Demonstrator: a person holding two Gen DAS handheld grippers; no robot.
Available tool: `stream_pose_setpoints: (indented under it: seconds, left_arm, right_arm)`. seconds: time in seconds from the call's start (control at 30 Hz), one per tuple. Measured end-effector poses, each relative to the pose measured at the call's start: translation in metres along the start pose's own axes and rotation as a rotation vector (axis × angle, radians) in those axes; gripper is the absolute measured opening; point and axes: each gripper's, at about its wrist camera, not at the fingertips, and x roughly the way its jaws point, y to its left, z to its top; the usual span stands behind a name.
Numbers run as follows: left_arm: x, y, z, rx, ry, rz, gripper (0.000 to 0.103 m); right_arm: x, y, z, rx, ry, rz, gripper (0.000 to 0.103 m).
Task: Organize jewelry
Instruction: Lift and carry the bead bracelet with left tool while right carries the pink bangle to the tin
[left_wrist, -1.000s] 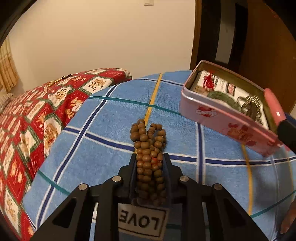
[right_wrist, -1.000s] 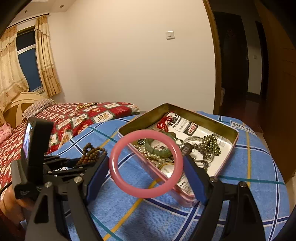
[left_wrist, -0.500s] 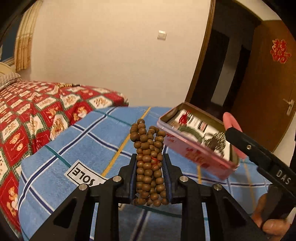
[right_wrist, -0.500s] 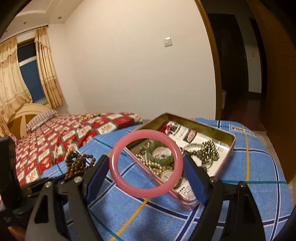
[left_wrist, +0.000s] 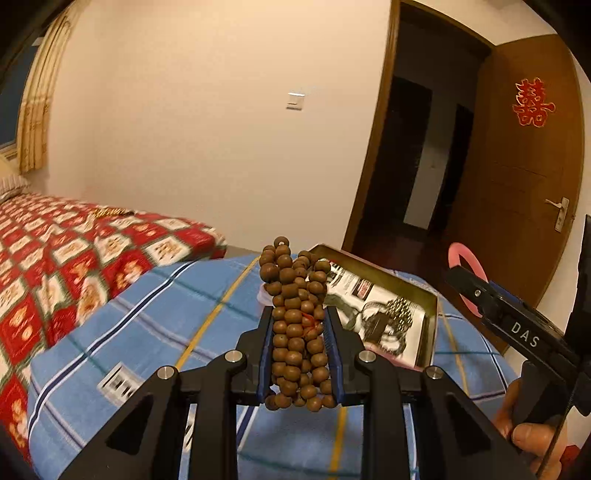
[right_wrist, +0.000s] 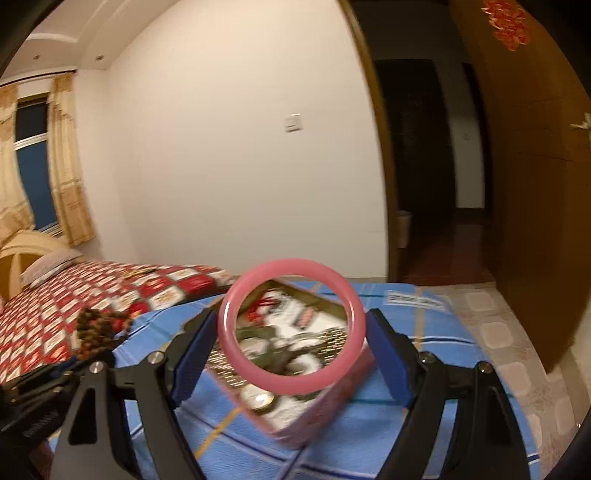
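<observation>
My left gripper (left_wrist: 298, 325) is shut on a bundle of brown wooden beads (left_wrist: 295, 317), held above the blue plaid cloth. My right gripper (right_wrist: 291, 339) is shut on a pink bangle (right_wrist: 240, 347), held upright in the air over the open pink tin (right_wrist: 325, 413). The tin (left_wrist: 430, 332) holds several pieces of jewelry, among them a green bangle and metal bead chains. In the left wrist view the right gripper (left_wrist: 476, 291) and the pink bangle (left_wrist: 458, 254) show at the right. The beads (right_wrist: 99, 325) show at the left of the right wrist view.
The tin lies on a blue plaid cloth (left_wrist: 147, 325) on a raised surface. A bed with a red patterned cover (left_wrist: 74, 251) lies to the left. A wooden door (left_wrist: 524, 184) and a dark doorway are to the right.
Both grippers have lifted and tilted upward with their loads, so the views show more wall and door. The right gripper has come closer to the tin.
</observation>
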Motion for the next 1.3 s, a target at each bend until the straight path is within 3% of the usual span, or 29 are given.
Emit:
stream_pose_setpoints:
  seconds: [0.17, 0.43, 0.8, 1.3]
  left_arm:
    - [0.029, -0.023, 0.013, 0.038, 0.012, -0.003, 0.026]
    - [0.075, -0.048, 0.022, 0.078, 0.033, 0.018, 0.026]
    - [0.123, -0.046, 0.03, 0.056, 0.073, 0.043, 0.026]
    - [0.139, -0.033, 0.03, 0.002, 0.106, 0.065, 0.026]
  right_arm:
    - [0.014, -0.023, 0.007, 0.037, 0.006, -0.073, 0.084]
    - [0.045, -0.027, 0.014, -0.017, 0.024, -0.13, 0.083]
    - [0.077, -0.031, 0.02, -0.045, 0.07, -0.147, 0.083]
    - [0.1, -0.027, 0.02, -0.077, 0.14, -0.088, 0.084]
